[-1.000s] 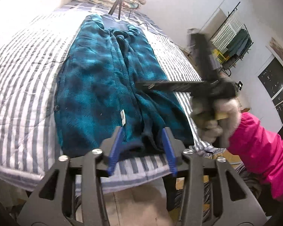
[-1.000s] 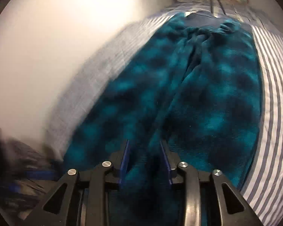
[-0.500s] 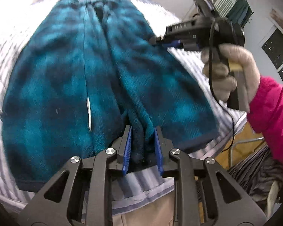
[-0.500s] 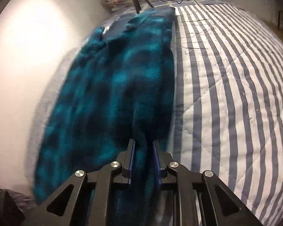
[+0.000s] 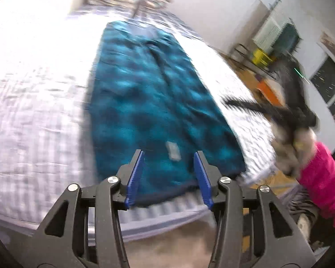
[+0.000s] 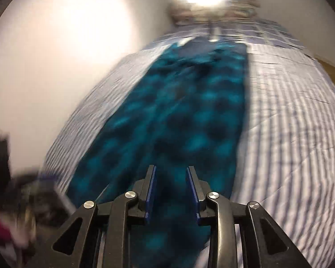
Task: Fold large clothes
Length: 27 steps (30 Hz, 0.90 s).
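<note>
One lengthwise fold is judged done on the teal fleece trousers (image 5: 158,111), laid along the bed (image 5: 33,111); crosswise folds remain; left gripper (image 5: 168,160) and right gripper (image 6: 170,178) jaws are opening, nothing clamped.

Trousers (image 5: 151,102) lie lengthwise on the bed (image 5: 33,111), pillows (image 6: 212,13) beyond them

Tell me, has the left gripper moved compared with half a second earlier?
Yes. The left gripper has pulled back from the blue fleece garment: its opening fingers no longer pinch the hem, and more striped bed cover shows.
</note>
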{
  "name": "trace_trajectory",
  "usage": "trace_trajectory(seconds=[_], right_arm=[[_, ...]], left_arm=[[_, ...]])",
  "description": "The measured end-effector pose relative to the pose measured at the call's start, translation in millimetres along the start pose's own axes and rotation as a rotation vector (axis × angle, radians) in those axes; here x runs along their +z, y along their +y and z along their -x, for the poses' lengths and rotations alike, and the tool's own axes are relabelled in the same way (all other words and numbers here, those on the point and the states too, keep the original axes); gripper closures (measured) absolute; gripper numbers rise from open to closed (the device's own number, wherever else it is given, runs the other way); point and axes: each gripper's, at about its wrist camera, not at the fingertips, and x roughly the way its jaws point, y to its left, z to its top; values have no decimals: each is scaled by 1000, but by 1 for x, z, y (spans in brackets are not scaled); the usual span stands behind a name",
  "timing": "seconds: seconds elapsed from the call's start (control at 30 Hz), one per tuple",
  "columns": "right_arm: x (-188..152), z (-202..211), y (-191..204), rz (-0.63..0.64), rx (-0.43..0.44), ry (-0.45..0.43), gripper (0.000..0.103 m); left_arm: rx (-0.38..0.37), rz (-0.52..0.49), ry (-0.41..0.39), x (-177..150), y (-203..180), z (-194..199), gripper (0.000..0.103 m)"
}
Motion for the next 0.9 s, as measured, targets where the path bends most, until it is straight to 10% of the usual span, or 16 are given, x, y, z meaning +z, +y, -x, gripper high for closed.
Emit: trace_trajectory(seconds=[0.3,0.5,0.7,0.9], right_arm=[[-72,-52,53,172,-14,211,75],[-67,7,22,12,44,81,72],[-85,13,-35,-182,-20,132,56],[-96,-10,-61,-327,129,184,51]], left_arm=[[50,246,40,-4,65,-12,47],[45,243,102,-14,75,-30,47],[-76,357,167,-27,88,-47,47],[-140,361,181,-37,84,-52,47]])
